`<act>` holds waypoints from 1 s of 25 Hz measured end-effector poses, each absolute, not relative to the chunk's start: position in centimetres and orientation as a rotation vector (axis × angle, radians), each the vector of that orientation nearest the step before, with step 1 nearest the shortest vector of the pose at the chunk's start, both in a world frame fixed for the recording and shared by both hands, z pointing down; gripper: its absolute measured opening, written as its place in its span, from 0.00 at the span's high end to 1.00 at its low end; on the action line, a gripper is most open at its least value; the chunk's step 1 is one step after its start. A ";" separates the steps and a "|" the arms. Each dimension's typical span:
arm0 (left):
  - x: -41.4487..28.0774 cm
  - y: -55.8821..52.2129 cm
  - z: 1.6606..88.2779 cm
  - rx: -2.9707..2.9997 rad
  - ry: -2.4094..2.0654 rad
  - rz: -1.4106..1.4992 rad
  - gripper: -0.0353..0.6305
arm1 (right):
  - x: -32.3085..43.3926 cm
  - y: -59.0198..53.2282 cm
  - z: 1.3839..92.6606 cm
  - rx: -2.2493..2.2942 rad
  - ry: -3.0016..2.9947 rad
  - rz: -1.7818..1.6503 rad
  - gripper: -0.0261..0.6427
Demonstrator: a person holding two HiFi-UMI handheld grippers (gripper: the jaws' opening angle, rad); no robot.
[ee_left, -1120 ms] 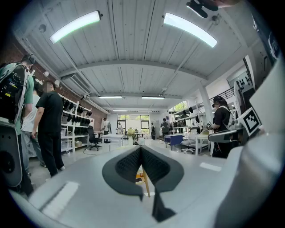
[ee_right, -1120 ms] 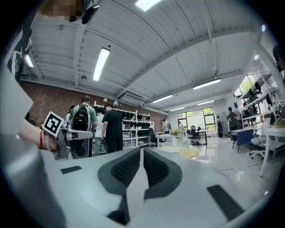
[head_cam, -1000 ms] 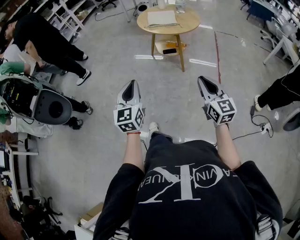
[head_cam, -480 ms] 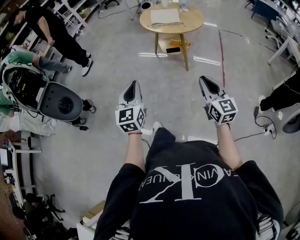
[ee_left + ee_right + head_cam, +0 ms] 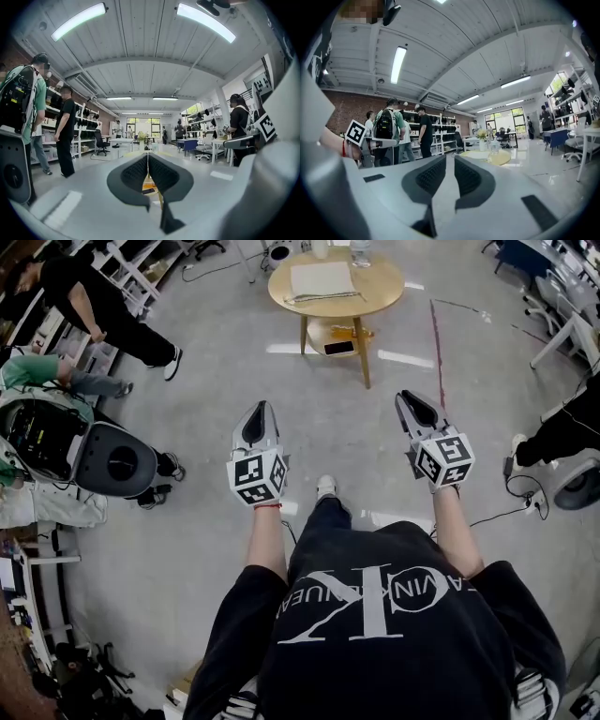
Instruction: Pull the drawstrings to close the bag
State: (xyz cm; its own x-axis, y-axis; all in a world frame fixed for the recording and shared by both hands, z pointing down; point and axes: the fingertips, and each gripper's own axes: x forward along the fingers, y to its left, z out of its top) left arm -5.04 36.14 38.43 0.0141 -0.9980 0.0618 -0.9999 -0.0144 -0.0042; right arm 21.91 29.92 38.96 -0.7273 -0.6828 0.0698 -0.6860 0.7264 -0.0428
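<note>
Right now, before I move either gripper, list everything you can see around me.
table: one, round, light wood, on the floor ahead.
fabric piece: one, beige, flat on the table top; possibly the bag.
flat item: one, dark, on the table's lower shelf.
machine: one, grey with a dark round panel, far left.
bystanders: at least three; black clothes top left, green top at the left edge, black-clad leg at right.
floor line: one, red, right of the table.
cable: one, black, on the floor at right.
shoe: one, white, between the grippers.
left gripper: grey-white, jaws together, empty.
right gripper: grey-white, jaws slightly apart, nothing between.
</note>
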 end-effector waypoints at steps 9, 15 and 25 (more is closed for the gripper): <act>-8.3 27.1 39.3 2.218 -2.088 0.091 0.74 | 20.2 21.8 39.5 1.251 -2.825 0.234 0.83; -11.8 21.4 39.5 2.237 -2.061 0.089 0.68 | 17.3 16.7 40.1 1.302 -2.798 0.273 0.78; -17.0 12.1 40.2 2.308 -1.988 0.124 0.68 | 12.1 8.6 40.4 1.367 -2.772 0.265 0.76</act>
